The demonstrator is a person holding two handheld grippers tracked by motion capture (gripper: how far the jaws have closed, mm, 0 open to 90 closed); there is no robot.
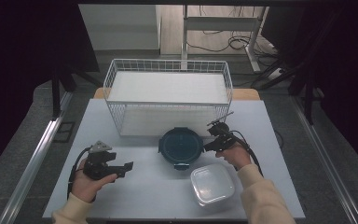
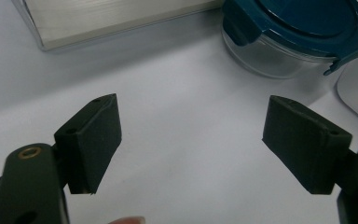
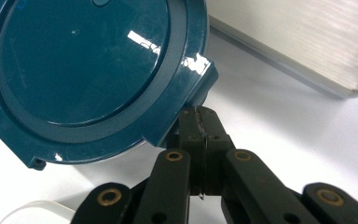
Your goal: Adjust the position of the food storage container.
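**Two food containers and one wire basket on the table**

Nearest the camera, a clear plastic container [image 1: 212, 184] with a translucent lid lies at the table's [image 1: 149, 186] front right; its contents cannot be made out. Just behind it sits a round glass container with a dark teal clip-on lid [image 1: 181, 145], lid on, nothing visible through the glass wall in the left gripper view [image 2: 279, 60]. One latch tab points toward the person, another toward the right gripper. Behind that stands one white wire basket [image 1: 168, 95], long axis running left to right, with a white sheet lying flat inside.

Two grippers are held (one per hand). Left gripper [image 1: 121, 170] hovers over bare table at the front left, jaws spread wide and holding nothing [image 2: 191, 140]. Right gripper [image 1: 209, 148] reaches to the round container's right edge, its jaws pressed together [image 3: 200, 135] beneath a lid tab [image 3: 200, 74]; whether anything is pinched between them I cannot tell.
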